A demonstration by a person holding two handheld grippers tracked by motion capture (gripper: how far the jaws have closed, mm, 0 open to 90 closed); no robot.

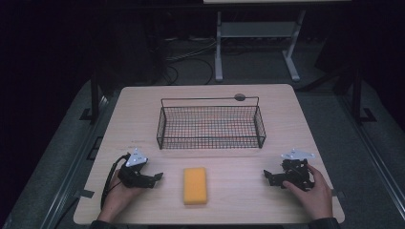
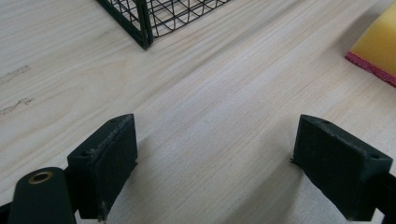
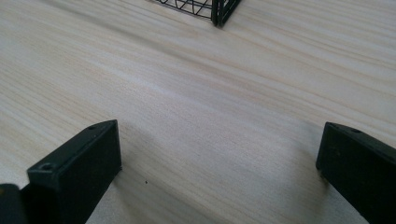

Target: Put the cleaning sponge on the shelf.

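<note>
We are working in a dark room whose edges are fading into black, at a pale wooden table point(image 1: 143, 119). A black wire basket point(image 1: 211, 125) is standing at its middle; we are seeing just one corner of it point(image 2: 144, 28) in the left gripper view, and another, cut off, in the right gripper view. A yellow sponge point(image 1: 195, 185) is lying flat in front of the basket, between our grippers and touching neither, its red underside cut off by the frame edge point(image 2: 373, 46). Our left gripper point(image 1: 155, 178) and right gripper point(image 1: 267, 176) are resting near the table's front edge, both with jaws spread wide around bare wood.
</note>
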